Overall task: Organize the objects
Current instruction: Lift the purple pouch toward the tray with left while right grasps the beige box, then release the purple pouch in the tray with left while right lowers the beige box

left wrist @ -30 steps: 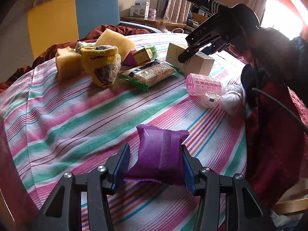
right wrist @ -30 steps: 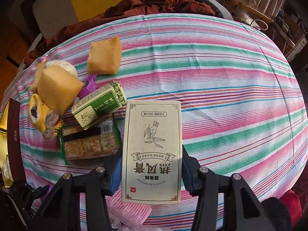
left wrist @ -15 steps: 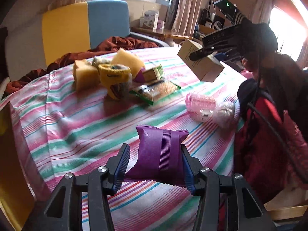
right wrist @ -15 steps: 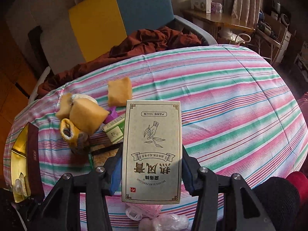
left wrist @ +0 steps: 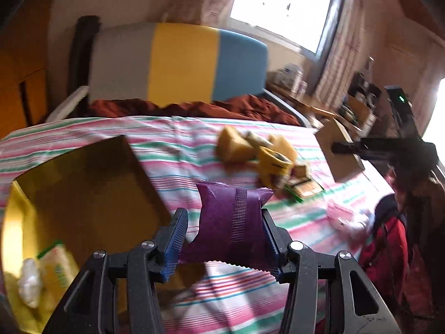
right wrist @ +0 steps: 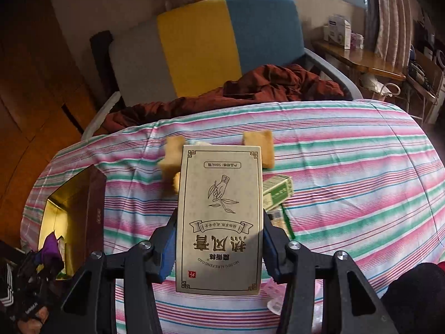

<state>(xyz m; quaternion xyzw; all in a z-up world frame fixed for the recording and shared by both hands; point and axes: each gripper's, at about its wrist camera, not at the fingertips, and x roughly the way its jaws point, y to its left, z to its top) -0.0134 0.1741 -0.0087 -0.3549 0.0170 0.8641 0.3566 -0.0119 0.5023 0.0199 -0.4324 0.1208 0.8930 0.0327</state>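
Gold-lined box (left wrist: 83,194) at the left already holds a few items, the left gripper (left wrist: 222,239) pinches a purple packet (left wrist: 230,222) beside it, and the right gripper (right wrist: 219,239) clamps a beige carton (right wrist: 219,217) above the striped tablecloth (right wrist: 361,181), where sponges (right wrist: 258,150) and snack packs wait.

My right gripper (right wrist: 219,246) clamps the beige carton (right wrist: 220,220) above the striped tablecloth (right wrist: 347,172), gold-lined box (right wrist: 69,217) at left.
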